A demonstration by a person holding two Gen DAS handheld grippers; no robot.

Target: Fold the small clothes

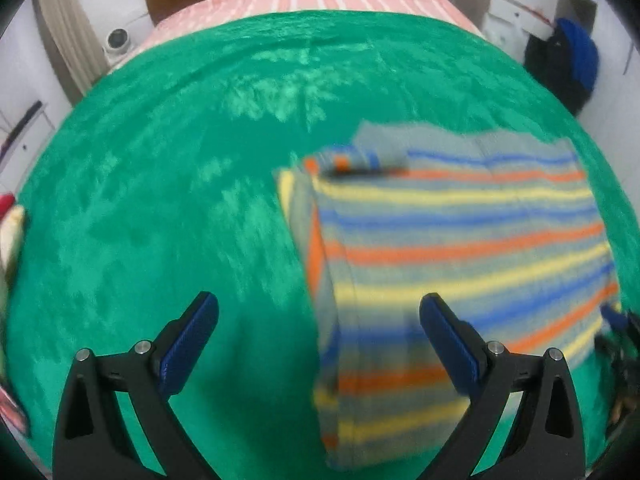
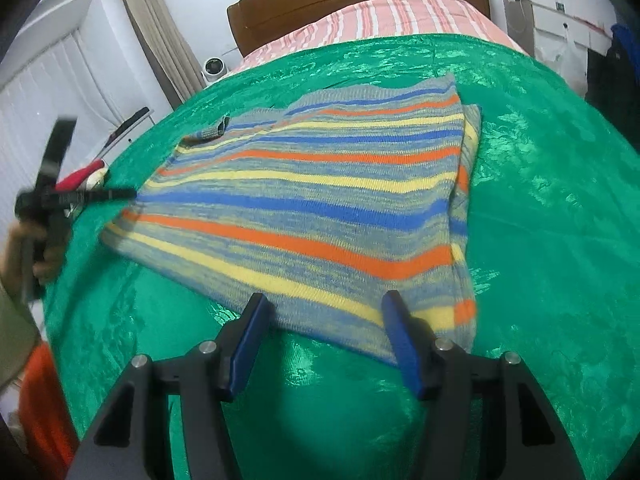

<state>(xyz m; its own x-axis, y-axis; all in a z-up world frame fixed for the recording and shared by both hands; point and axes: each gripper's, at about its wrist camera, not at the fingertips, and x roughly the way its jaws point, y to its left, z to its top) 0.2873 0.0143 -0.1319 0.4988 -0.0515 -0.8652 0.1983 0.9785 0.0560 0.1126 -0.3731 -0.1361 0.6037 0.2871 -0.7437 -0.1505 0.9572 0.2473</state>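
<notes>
Green bedspread (image 2: 540, 200) bears striped sweater (image 2: 320, 200), headboard (image 2: 352, 4) beyond.

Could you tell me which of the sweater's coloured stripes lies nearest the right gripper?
The yellow stripe along the near hem of the sweater lies nearest the open right gripper; the orange stripe and the blue stripe sit farther up.

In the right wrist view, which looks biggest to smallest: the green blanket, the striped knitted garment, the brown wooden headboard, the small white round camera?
1. Green blanket
2. Striped knitted garment
3. Brown wooden headboard, farther away, so truly larger
4. Small white round camera
</notes>
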